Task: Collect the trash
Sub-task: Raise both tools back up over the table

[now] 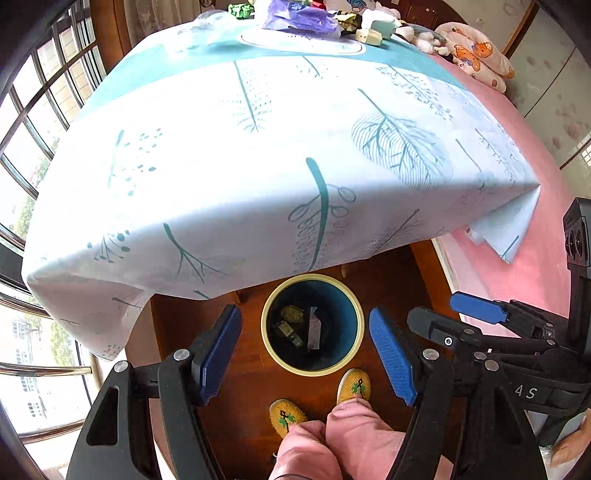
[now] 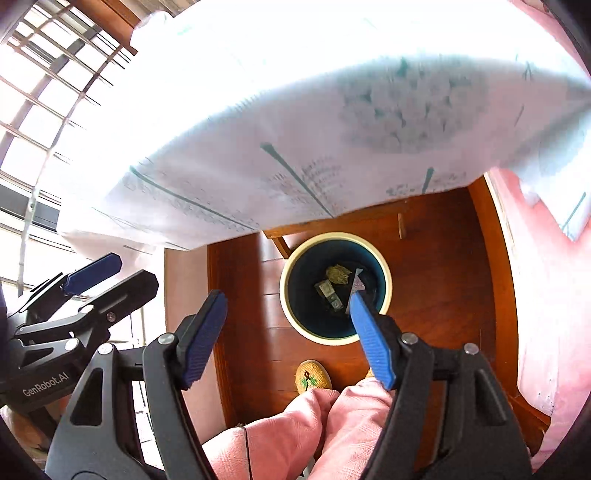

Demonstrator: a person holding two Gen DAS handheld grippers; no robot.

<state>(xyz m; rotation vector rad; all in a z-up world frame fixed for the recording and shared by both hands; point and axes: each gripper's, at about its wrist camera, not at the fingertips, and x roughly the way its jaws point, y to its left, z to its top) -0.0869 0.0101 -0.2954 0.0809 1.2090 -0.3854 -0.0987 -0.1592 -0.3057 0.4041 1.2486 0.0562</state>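
A dark blue trash bin with a cream rim (image 1: pixel 263 326) (image 2: pixel 283 291) stands on the wooden floor just past the table's edge. Inside it lie a crumpled greenish wad (image 1: pixel 292 314) (image 2: pixel 338 274), a small box (image 1: pixel 283 328) (image 2: pixel 325 288) and a grey-white wrapper (image 1: pixel 314 328) (image 2: pixel 357 283). My left gripper (image 1: pixel 303 312) (image 2: pixel 135 269) hangs above the bin, open, with nothing between its blue pads. Beside it, my right gripper (image 2: pixel 287 297) (image 1: pixel 436 308) is also open and empty. At the table's far end lie a purple bag (image 1: pixel 295 16), a green crumple (image 1: pixel 240 9) and pale boxes (image 1: pixel 369 35).
The table under a leaf-print cloth (image 1: pixel 221 166) overhangs the floor just beyond the bin. A pink bed (image 1: pixel 535 240) with soft toys (image 1: pixel 472 51) runs along the right. Windows (image 1: pixel 33 140) fill the left. The person's yellow slippers (image 1: pixel 354 386) and pink trousers (image 2: pixel 295 435) are below the bin.
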